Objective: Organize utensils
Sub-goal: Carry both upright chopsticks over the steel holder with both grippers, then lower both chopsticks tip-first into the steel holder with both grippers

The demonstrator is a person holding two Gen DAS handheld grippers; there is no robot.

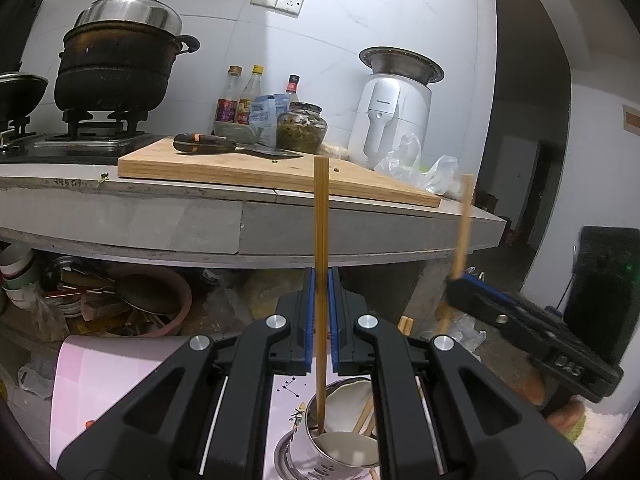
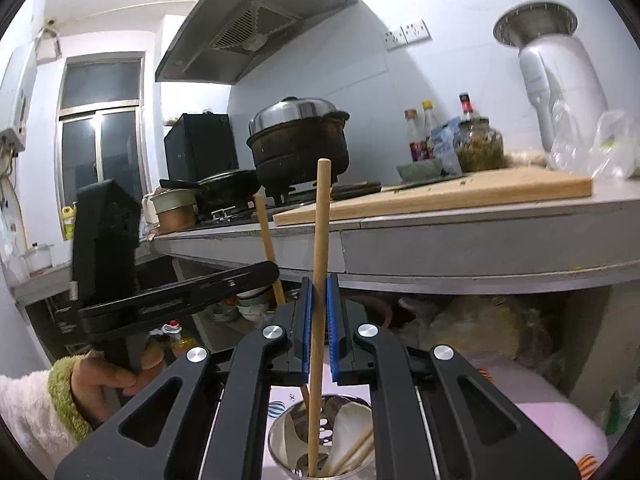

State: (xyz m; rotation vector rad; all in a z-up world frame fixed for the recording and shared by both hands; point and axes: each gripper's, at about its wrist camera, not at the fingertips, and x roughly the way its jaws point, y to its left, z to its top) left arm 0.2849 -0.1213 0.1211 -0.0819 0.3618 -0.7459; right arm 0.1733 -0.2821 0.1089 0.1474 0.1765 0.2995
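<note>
My left gripper [image 1: 321, 276] is shut on a wooden chopstick [image 1: 321, 208] that stands upright. Its lower end dips into a perforated metal utensil holder [image 1: 296, 452] below the jaws. White spoons [image 1: 352, 396] and more chopsticks lie in that holder. My right gripper [image 2: 318, 280] is shut on another wooden chopstick [image 2: 322, 220], slightly tilted, with its lower end inside the same holder [image 2: 276, 428]. In the left wrist view the right gripper [image 1: 452, 278] shows blurred at the right. The left gripper [image 2: 274, 268] appears in the right wrist view at the left, held by a hand [image 2: 100, 384] in a fluffy sleeve.
The holder stands on a pink surface [image 1: 100, 380]. Behind rises a grey counter [image 1: 160, 220] with a wooden cutting board [image 1: 240, 168], a knife [image 1: 208, 144], a black pot [image 1: 116, 72] on a stove, bottles, a jar [image 1: 302, 126] and a white appliance [image 1: 392, 120]. Bowls and pans fill the shelf underneath.
</note>
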